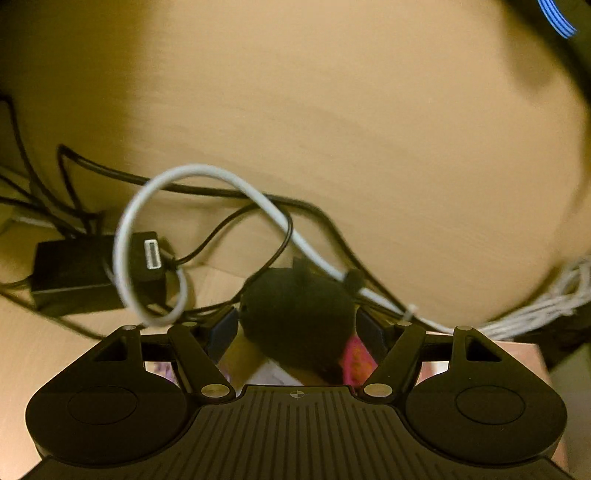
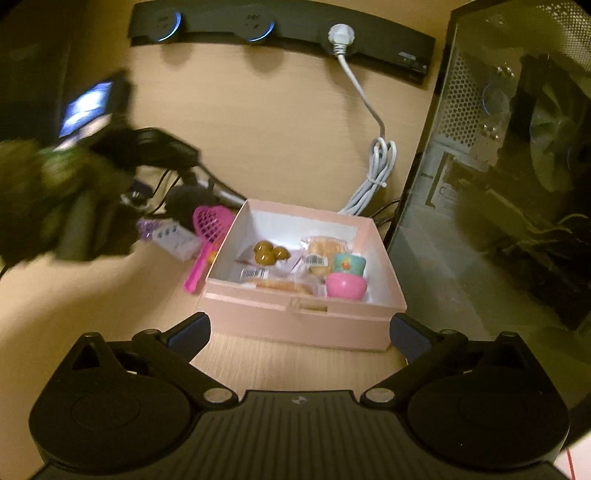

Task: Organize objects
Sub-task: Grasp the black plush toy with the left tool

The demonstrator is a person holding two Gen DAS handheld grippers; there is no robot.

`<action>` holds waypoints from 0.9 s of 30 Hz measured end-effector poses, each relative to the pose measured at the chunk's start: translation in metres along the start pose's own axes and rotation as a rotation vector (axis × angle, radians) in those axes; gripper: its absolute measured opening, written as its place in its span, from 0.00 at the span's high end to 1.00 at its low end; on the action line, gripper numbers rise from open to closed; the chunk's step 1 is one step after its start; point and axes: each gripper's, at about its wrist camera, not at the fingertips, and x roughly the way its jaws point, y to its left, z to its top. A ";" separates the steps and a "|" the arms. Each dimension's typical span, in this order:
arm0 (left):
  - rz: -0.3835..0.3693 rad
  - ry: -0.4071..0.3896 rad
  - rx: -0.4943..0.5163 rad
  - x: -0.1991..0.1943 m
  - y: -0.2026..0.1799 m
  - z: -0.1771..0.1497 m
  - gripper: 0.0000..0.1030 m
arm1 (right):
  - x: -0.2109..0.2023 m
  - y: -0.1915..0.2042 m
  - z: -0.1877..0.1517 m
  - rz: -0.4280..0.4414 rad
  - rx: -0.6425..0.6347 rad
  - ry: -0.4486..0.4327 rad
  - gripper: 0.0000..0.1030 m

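A black fluffy ball (image 1: 295,314) sits between the blue pads of my left gripper (image 1: 297,325), which is shut on it just above the desk. Under it show a pink scoop (image 1: 354,356) and a white pill box (image 1: 269,373). The right wrist view shows that ball (image 2: 188,197) beside the pink scoop (image 2: 207,229) and the white pill box (image 2: 177,240), left of an open pink box (image 2: 258,314). The box holds brown balls (image 2: 267,253), wrapped snacks (image 2: 321,251) and small cups (image 2: 345,286). My right gripper (image 2: 299,332) is open and empty at the box's near wall.
A black adapter (image 1: 74,273), a looped white USB cable (image 1: 147,206) and black cords lie ahead of the left gripper. A power strip (image 2: 280,26) runs along the back, with a bundled white cable (image 2: 376,170). A computer case (image 2: 498,166) stands on the right. A blurred sleeve (image 2: 48,195) is at left.
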 end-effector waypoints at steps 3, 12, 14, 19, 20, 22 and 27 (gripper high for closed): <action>0.025 0.012 0.035 0.019 -0.008 0.001 0.22 | -0.003 0.003 -0.007 0.004 0.006 0.036 0.00; 0.030 0.014 0.033 0.033 -0.013 -0.013 0.17 | -0.001 0.006 -0.018 -0.021 0.015 0.107 0.00; 0.013 0.014 0.015 0.025 -0.008 -0.020 0.19 | -0.002 0.006 -0.018 -0.022 0.011 0.102 0.00; -0.054 0.034 0.009 -0.007 0.005 -0.038 0.21 | -0.001 0.007 -0.020 -0.020 0.011 0.104 0.00; -0.068 0.036 0.018 -0.016 0.008 -0.044 0.21 | -0.001 0.008 -0.020 -0.015 0.011 0.105 0.00; -0.088 0.035 0.043 -0.039 0.016 -0.059 0.21 | -0.001 0.011 -0.021 -0.003 0.009 0.106 0.00; -0.106 0.000 0.028 -0.096 0.051 -0.077 0.21 | 0.004 0.022 -0.025 0.042 -0.028 0.100 0.00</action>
